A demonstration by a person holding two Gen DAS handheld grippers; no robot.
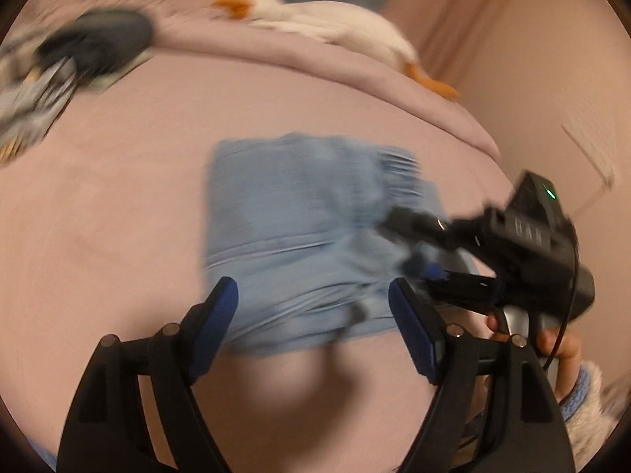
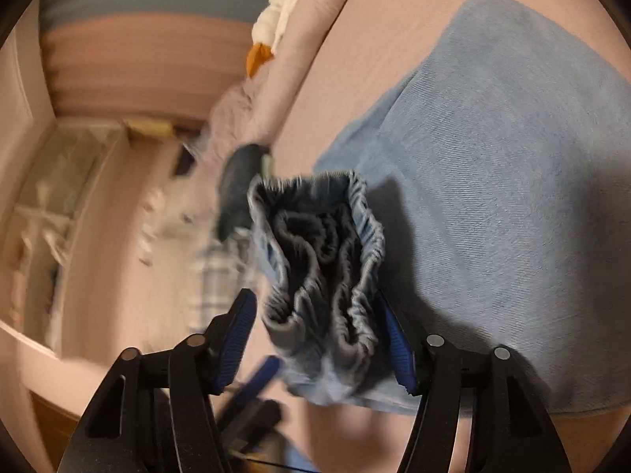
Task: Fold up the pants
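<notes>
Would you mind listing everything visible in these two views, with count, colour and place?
pants: one, light blue, folded on the bed, elastic waistband lifted between the right fingers
bed sheet: one, pinkish, under the pants
plush goose: one, white with orange beak and feet, far bed edge
dark object: one, blurred, far left
left gripper: black, blue pads, open over the pants' near edge
right gripper: black, blue pads, around the waistband; grip unclear

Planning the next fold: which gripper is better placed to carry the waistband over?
Probably the right gripper: the bunched elastic waistband of the blue pants sits between its fingers, though they look parted. The left gripper is open, hovering over the near edge, holding nothing.
</notes>
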